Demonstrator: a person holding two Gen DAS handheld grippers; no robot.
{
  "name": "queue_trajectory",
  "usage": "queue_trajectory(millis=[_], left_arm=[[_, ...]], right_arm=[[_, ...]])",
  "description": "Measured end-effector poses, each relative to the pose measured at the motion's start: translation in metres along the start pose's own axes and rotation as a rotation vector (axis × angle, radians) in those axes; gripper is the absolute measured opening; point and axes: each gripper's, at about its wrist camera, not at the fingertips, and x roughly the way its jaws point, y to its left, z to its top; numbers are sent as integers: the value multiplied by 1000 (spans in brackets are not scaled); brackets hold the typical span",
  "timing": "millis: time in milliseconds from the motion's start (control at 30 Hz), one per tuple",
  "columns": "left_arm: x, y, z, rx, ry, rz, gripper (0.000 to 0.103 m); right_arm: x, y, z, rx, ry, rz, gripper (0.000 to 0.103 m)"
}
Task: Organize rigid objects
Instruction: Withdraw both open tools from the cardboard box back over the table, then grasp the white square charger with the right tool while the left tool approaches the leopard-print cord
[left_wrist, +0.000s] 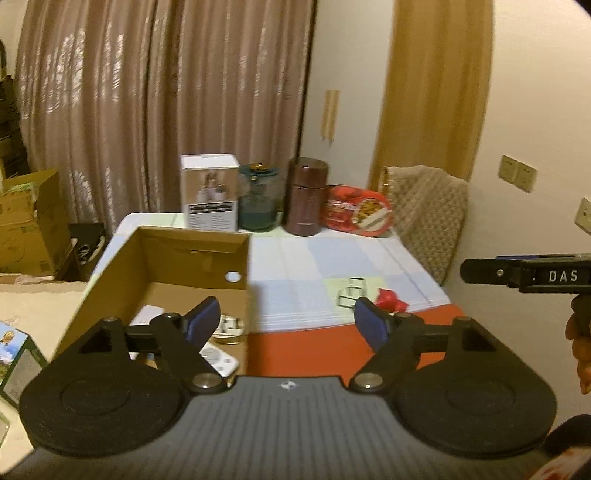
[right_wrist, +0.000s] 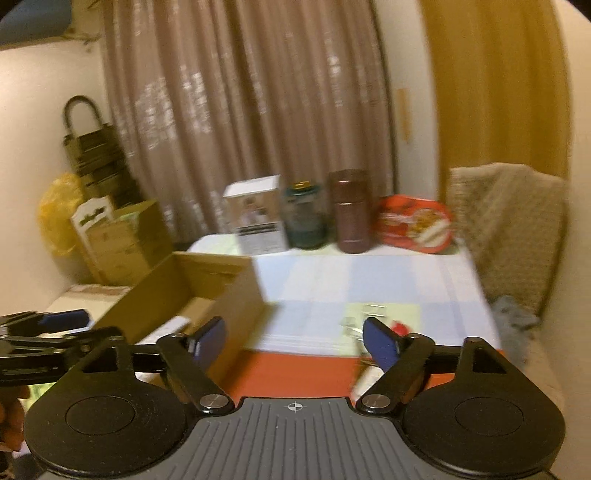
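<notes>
Cardboard box (left_wrist: 192, 258) left of wide-apart left hand-held gripper (left_wrist: 286, 319)

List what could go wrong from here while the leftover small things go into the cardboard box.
1. The clear metal-framed clips and the small red object lie close together on the checked tablecloth; the open right gripper may nudge one while taking the other.
2. The open brown cardboard box stands right beside the open left gripper; a swing could knock its wall.
3. Both views are blurred, so aim may be off.
</notes>
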Motion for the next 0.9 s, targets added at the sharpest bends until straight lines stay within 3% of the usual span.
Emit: queue_trajectory(millis=[400,900], left_arm=[[13,-48,-26,51,13,-39,88],[88,-72,-63,66,102,-76,89]], right_arm=[[-39,-68,-57,78,33,-131,84],[15,-105,-100,107,106,-140,85]])
